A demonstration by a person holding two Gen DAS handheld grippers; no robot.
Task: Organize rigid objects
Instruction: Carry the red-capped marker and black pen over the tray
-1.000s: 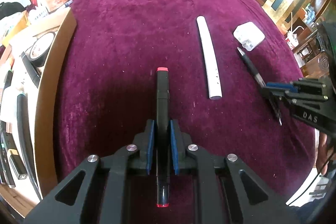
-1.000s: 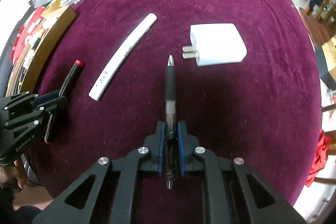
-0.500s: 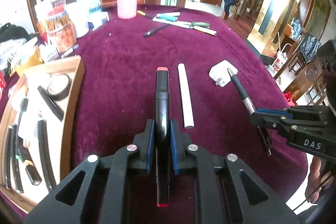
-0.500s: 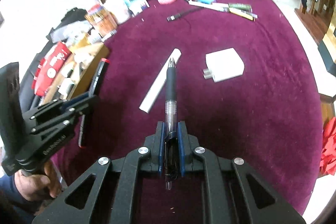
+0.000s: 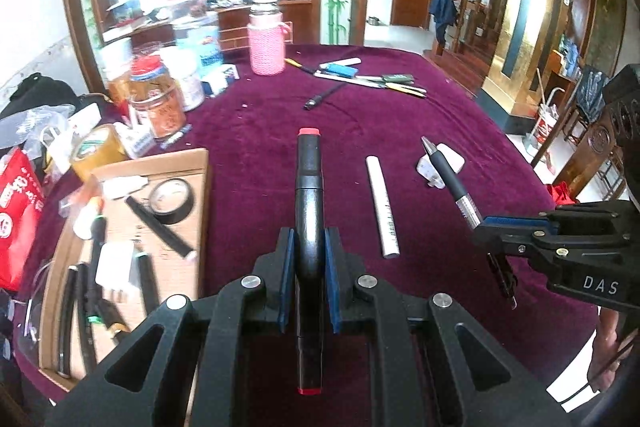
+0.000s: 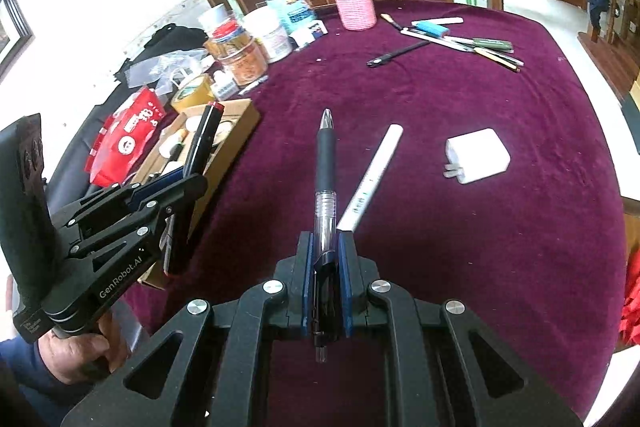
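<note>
My left gripper [image 5: 308, 247] is shut on a black marker [image 5: 308, 187] with red ends, held above the purple tablecloth and pointing away from me. My right gripper [image 6: 326, 251] is shut on a black-grip ballpoint pen [image 6: 326, 163], tip forward. Each gripper shows in the other's view: the right gripper [image 5: 490, 229] with its pen [image 5: 448, 175] at the right, the left gripper [image 6: 176, 183] with the marker [image 6: 204, 137] at the left, over the cardboard tray [image 6: 236, 143]. A white tube [image 5: 382, 207] and a white charger [image 6: 478, 155] lie on the cloth.
The cardboard tray [image 5: 202, 187] at the left holds a tape roll [image 5: 172, 195], pens and a white plug. Jars [image 5: 160, 103], a pink cup [image 5: 266, 45] and a red packet [image 5: 16, 219] crowd the far left. Several pens [image 5: 372, 79] lie at the far side of the table.
Both grippers have risen off the cloth with the marker and the pen and tilted up, so more of the room shows. The tray is now fully in view.
</note>
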